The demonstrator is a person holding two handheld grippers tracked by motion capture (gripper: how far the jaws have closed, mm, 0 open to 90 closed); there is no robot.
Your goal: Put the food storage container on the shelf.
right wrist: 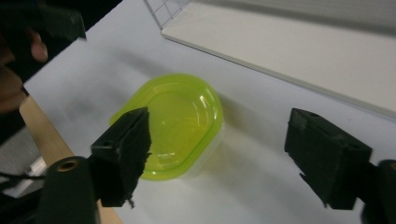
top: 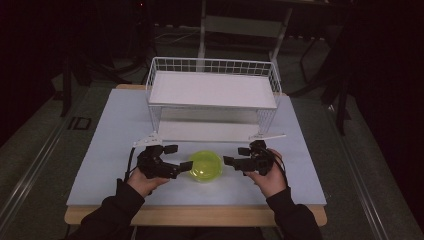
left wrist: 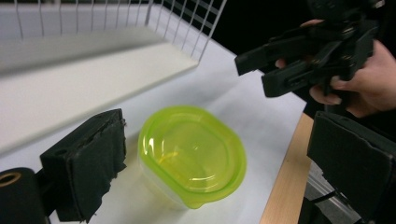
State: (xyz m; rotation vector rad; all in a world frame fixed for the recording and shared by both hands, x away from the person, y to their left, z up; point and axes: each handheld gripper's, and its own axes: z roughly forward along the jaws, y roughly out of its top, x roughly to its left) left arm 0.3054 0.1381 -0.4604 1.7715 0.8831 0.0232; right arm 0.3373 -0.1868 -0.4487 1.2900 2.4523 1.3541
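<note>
A yellow-green lidded container (top: 205,166) sits on the white tabletop near the front, between my two grippers. My left gripper (top: 179,158) is just left of it, jaws apart and not touching it. My right gripper (top: 236,156) is just right of it, also open. In the left gripper view the container (left wrist: 191,156) lies ahead between the spread pads of the left gripper (left wrist: 222,135), with the right gripper (left wrist: 299,60) beyond it. In the right gripper view the container (right wrist: 173,123) lies low and left between the wide pads of the right gripper (right wrist: 224,140).
A white wire basket shelf (top: 212,90) stands on the table behind the container, with a flat white board (top: 210,131) under it. The tabletop (top: 110,150) has a wooden front edge (top: 195,215). Dark floor and furniture legs surround the table.
</note>
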